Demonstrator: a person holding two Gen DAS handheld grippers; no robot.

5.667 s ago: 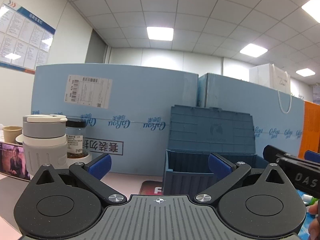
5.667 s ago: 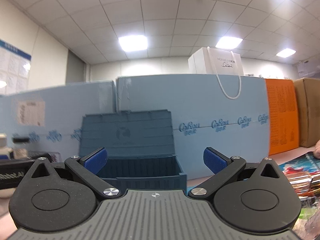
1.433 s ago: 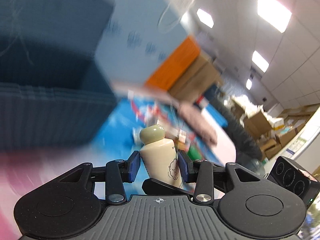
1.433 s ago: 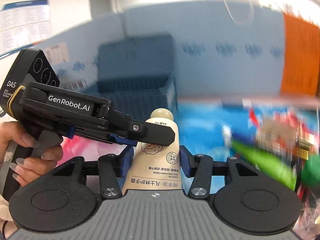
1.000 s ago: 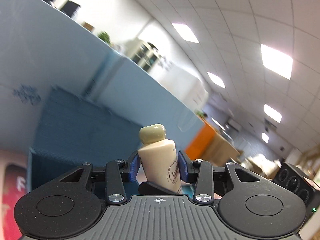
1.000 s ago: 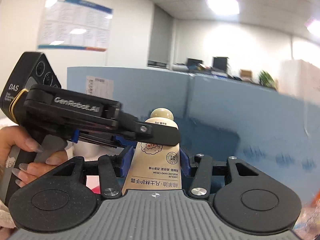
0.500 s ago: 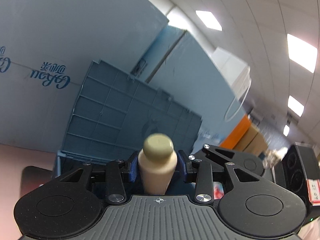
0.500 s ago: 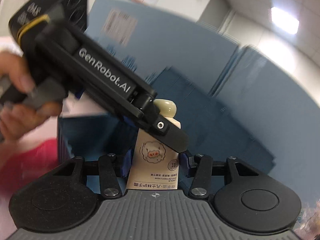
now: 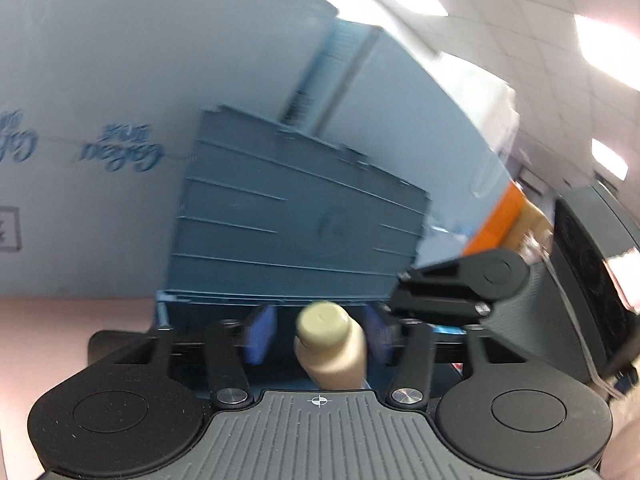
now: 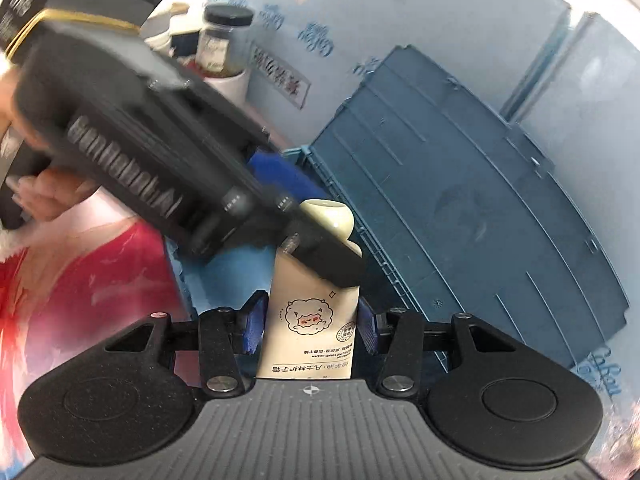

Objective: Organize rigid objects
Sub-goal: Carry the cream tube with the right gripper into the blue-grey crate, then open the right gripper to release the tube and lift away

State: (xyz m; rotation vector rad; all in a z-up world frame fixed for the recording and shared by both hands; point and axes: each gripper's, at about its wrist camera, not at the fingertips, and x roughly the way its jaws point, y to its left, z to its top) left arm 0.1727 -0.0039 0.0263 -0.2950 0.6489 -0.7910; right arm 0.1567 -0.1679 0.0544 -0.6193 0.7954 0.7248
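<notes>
A cream hand-cream tube with a sheep drawing and a round cap stands between my right gripper's blue pads, which are shut on its lower body. In the left wrist view the same tube sits between my left gripper's pads; the left pad stands clear of it, so the jaws look partly open. The left gripper body crosses the tube's neck from the left. Both hold the tube over the open dark blue storage box, whose lid stands upright behind.
Light blue foam panels form a wall behind the box. A glass jar with a black lid and white cups stand at the back left. A red mat covers the pink table at left. Orange cartons are at far right.
Both grippers have carried the tube down and forward toward the box opening. The left gripper's pads have spread apart from the tube. The view is blurred with motion.
</notes>
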